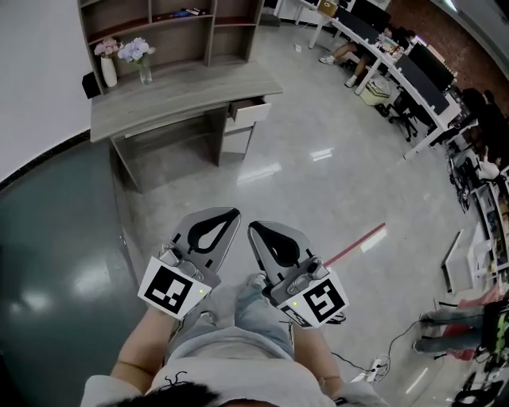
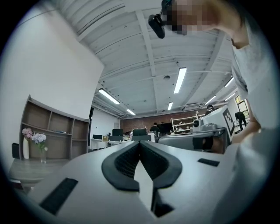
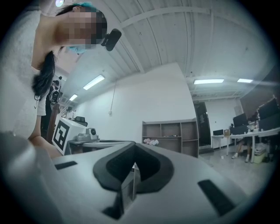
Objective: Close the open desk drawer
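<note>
The grey desk (image 1: 179, 91) stands far ahead in the head view. Its top drawer (image 1: 250, 111) is pulled out of the pedestal under the desk's right end, its white front facing me. Both grippers hang low in front of the person's legs, several steps short of the desk. My left gripper (image 1: 233, 213) is shut with nothing in it, its dark pads pressed together (image 2: 140, 142). Beside it my right gripper (image 1: 253, 228) is also shut and empty (image 3: 134, 145). Neither touches the drawer.
Two vases of flowers (image 1: 126, 54) stand on the desk's left end, below a wooden shelf unit (image 1: 171, 20). Rows of office desks with seated people (image 1: 406, 63) line the right side. A red line (image 1: 355, 242) crosses the glossy floor, and a power strip (image 1: 374, 367) lies near my feet.
</note>
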